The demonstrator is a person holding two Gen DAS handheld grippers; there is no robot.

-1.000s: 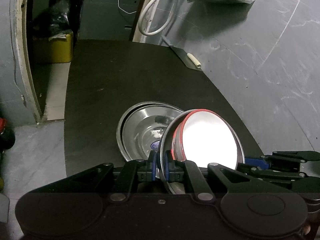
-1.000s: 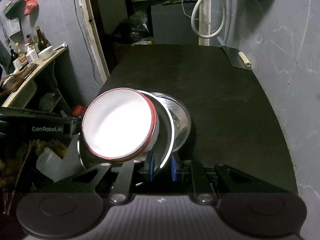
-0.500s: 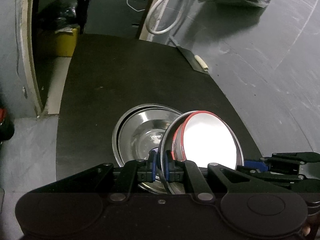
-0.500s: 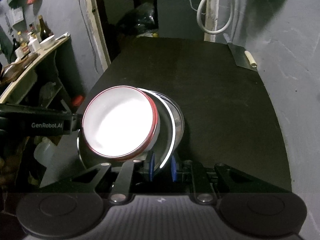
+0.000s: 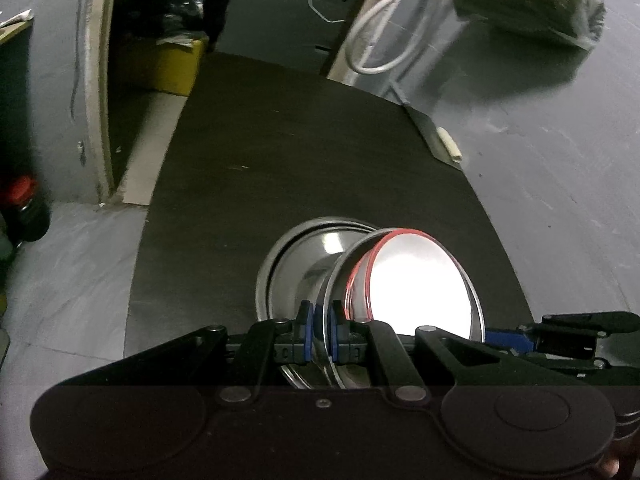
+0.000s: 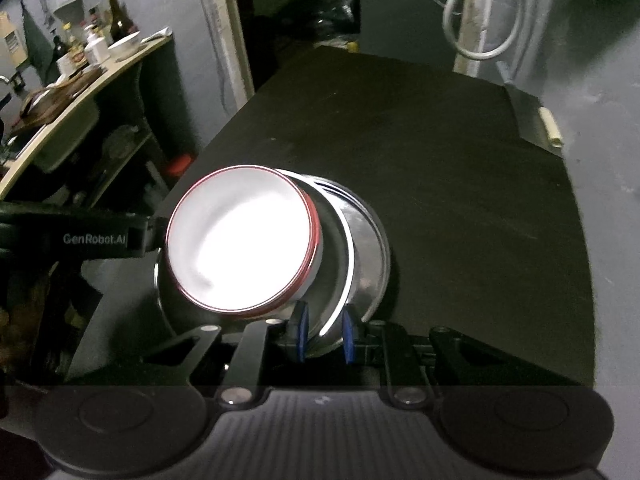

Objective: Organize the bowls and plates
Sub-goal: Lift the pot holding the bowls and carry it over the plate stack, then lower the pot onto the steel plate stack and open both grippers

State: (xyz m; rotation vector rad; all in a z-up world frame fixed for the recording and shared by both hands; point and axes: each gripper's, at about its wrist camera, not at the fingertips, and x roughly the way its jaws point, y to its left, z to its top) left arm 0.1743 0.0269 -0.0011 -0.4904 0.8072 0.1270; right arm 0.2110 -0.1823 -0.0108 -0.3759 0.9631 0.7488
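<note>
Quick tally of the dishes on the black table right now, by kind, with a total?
Steel plates: 2, one held tilted, one lying on the black table
Red-rimmed white bowls: 1, resting on the tilted plate
Total: 3

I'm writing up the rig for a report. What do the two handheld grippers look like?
Both are matte black, with linkage arms on silver pivot pins and two round caps on a broad body. The left gripper and the right gripper carry blue pads on their fingers. The left one's side reads "GenRobot.AI" in white. No sleeve or cable is visible.
</note>
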